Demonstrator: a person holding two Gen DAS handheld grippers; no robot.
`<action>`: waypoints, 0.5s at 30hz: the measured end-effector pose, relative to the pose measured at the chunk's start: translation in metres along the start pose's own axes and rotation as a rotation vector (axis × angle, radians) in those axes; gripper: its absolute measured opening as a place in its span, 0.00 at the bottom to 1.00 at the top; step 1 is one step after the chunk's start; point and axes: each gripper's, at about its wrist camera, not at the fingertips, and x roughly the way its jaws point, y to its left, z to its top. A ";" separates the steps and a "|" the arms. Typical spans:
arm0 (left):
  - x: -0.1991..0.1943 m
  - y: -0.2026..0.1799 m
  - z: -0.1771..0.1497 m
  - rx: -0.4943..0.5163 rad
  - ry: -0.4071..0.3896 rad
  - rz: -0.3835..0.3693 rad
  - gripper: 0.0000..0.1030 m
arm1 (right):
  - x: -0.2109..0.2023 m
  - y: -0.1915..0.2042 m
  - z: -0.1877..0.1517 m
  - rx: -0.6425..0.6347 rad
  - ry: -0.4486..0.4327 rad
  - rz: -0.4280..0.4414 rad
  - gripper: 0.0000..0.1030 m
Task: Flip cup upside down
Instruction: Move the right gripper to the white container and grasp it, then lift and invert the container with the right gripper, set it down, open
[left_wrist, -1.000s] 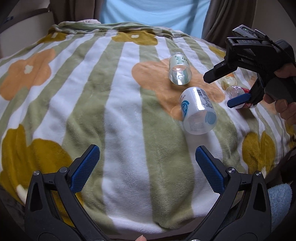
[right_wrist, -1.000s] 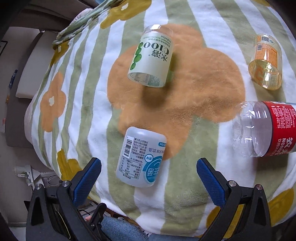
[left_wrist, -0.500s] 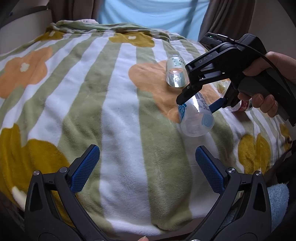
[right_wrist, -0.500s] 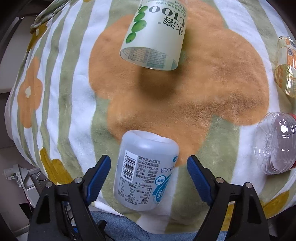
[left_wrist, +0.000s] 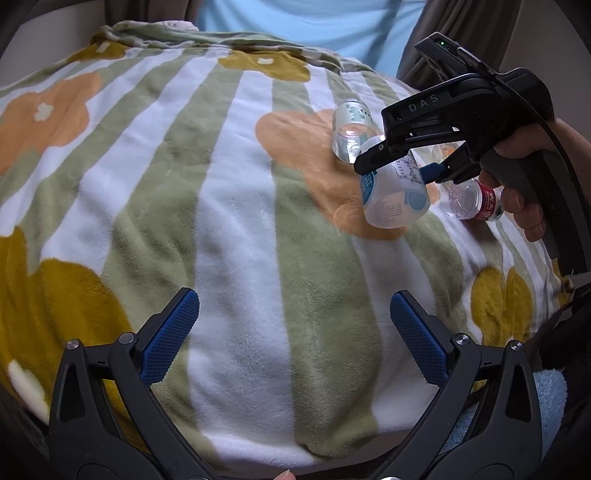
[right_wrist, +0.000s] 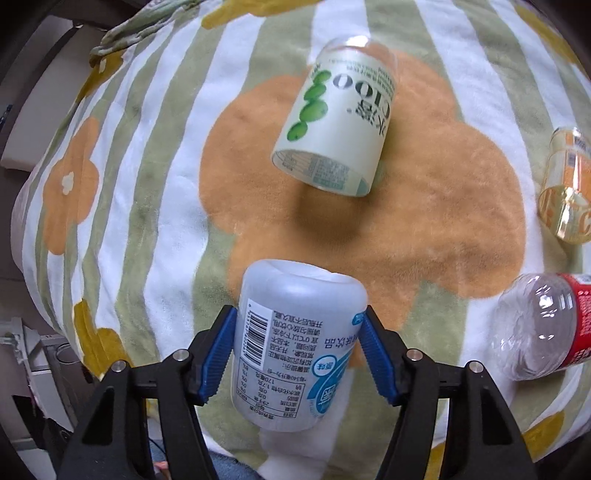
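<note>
My right gripper (right_wrist: 297, 345) is clamped on the white cup (right_wrist: 295, 347), blue pads pressed to both its sides, and the cup lies tilted on the striped blanket (right_wrist: 177, 155) at the near edge of an orange flower print. My left gripper (left_wrist: 293, 334) hangs over bare blanket nearer me, its jaws wide apart and empty. Beyond the white cup lies a green-label cup (right_wrist: 338, 125), with a red-label bottle (right_wrist: 543, 328) and an orange cup (right_wrist: 567, 188) off to the right.

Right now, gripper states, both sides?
Left gripper: open, holding nothing, over the blanket.
Right gripper: shut on the white cup, pads on both its sides.
</note>
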 end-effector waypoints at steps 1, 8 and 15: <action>0.001 0.001 0.000 -0.003 0.004 -0.001 1.00 | -0.005 0.004 -0.004 -0.047 -0.059 -0.013 0.60; 0.009 -0.001 -0.004 0.007 0.022 0.017 1.00 | -0.007 0.002 -0.036 -0.085 -0.391 0.059 0.60; 0.011 0.006 -0.007 -0.017 0.038 0.014 1.00 | 0.007 0.007 -0.064 -0.163 -0.593 -0.022 0.60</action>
